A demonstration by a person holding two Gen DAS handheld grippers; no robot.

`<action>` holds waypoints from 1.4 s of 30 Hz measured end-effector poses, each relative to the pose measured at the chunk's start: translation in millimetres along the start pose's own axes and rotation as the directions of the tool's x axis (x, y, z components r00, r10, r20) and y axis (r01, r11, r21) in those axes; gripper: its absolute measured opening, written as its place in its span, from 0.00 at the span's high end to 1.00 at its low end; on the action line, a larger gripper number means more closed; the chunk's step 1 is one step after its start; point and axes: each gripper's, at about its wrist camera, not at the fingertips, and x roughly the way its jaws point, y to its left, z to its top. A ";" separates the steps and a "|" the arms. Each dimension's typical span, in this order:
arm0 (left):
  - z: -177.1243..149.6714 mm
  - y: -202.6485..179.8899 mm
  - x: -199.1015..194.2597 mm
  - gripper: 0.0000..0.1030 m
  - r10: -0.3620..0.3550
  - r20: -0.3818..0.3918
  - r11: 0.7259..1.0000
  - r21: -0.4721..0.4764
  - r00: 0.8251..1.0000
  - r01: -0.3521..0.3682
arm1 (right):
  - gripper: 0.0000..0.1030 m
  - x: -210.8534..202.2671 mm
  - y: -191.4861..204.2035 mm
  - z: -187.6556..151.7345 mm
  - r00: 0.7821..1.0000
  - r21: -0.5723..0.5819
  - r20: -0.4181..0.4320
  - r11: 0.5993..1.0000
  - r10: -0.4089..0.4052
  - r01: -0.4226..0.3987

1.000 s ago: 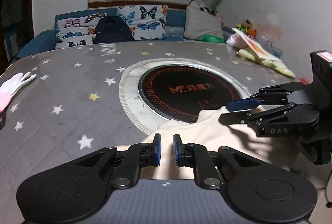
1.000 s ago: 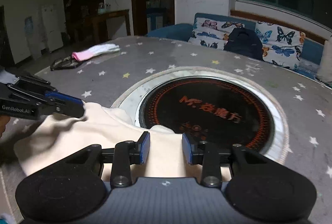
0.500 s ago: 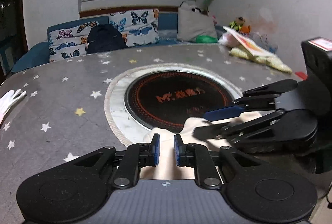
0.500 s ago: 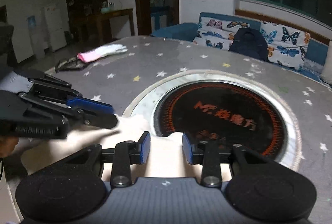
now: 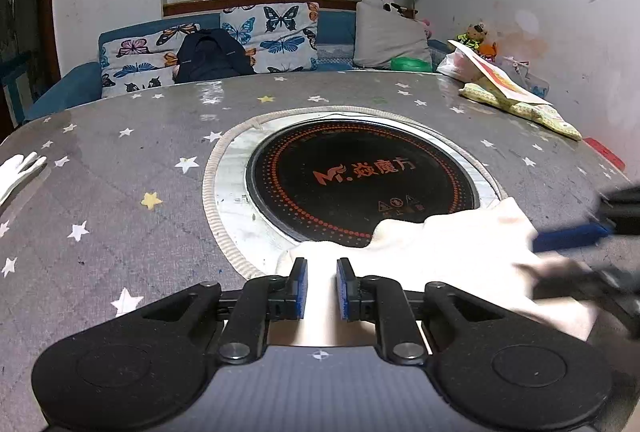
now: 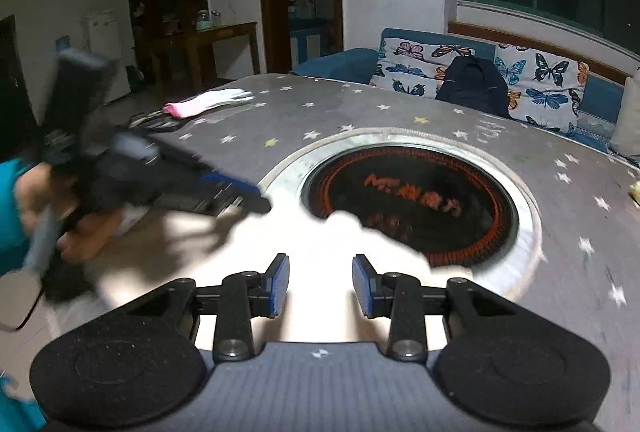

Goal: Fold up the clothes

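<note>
Cream garment on starred table, overlapping hob; left gripper slightly parted, empty; right gripper wider, empty.

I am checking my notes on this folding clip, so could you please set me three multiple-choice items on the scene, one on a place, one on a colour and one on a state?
1. Where does the far edge of the cream cloth lie?
A. over the near rim of the round black cooktop
B. on the butterfly sofa
C. under the white glove

2. What colour are the pads on the fingers of the left gripper?
A. red
B. blue
C. green

3. How do the fingers of the right gripper stand?
A. shut on the backpack
B. apart, over the cloth
C. shut on the glove

Answers: 1 A, the left wrist view shows the cloth lapping the cooktop's near edge. 2 B, the pad faces are blue. 3 B, the right wrist view shows a clear gap between them with cloth below.
</note>
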 end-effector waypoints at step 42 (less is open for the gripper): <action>-69.1 8.5 -86.4 0.79 0.056 -0.022 0.987 -0.151 0.998 -0.059 | 0.48 -6.3 12.4 -26.3 0.999 0.021 0.003 0.999 -0.039 0.039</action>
